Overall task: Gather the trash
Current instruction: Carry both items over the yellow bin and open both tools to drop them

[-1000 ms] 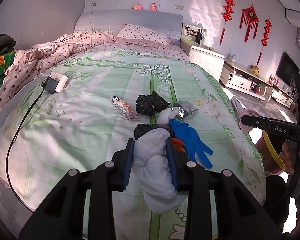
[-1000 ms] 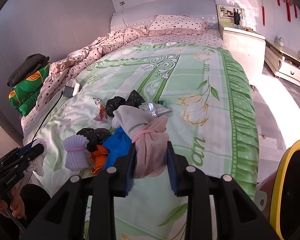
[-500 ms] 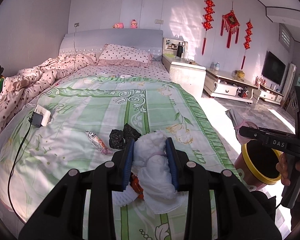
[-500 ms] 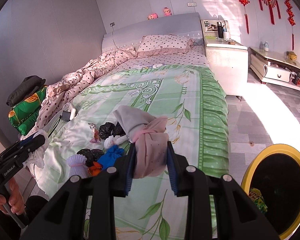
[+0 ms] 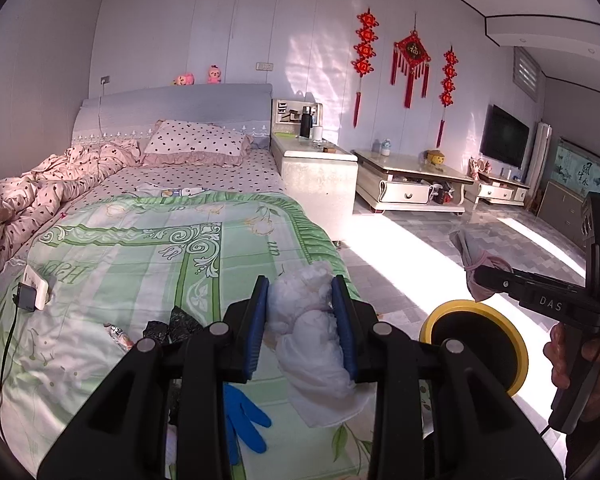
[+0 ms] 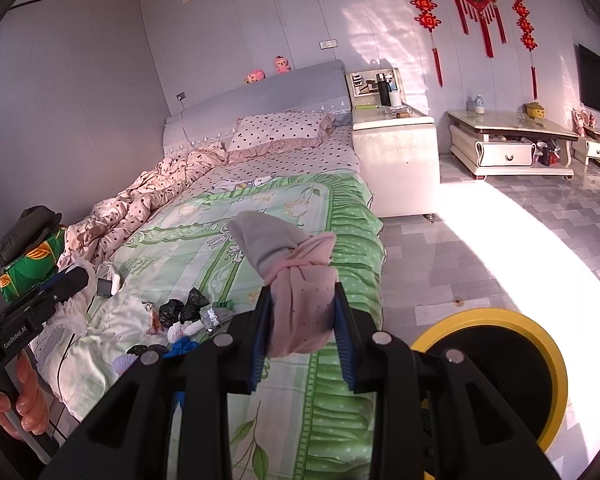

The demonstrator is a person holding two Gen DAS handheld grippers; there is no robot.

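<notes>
The left gripper pinches a white crumpled bag; the right gripper clamps a knotted pink-grey cloth bundle. At four o'clock on the floor stands the yellow-rimmed bin, its dark inside unreadable. More litter lies on the bed at nine o'clock.

My left gripper hangs over the bed's foot edge with a crumpled bag between its fingers, loose scraps lying on the bed to its left. The bin stands on the floor to the bed's right. My right gripper, a knotted cloth bundle between its fingers, hangs just left of the bin, and the nightstand stands beyond, beside the headboard.
</notes>
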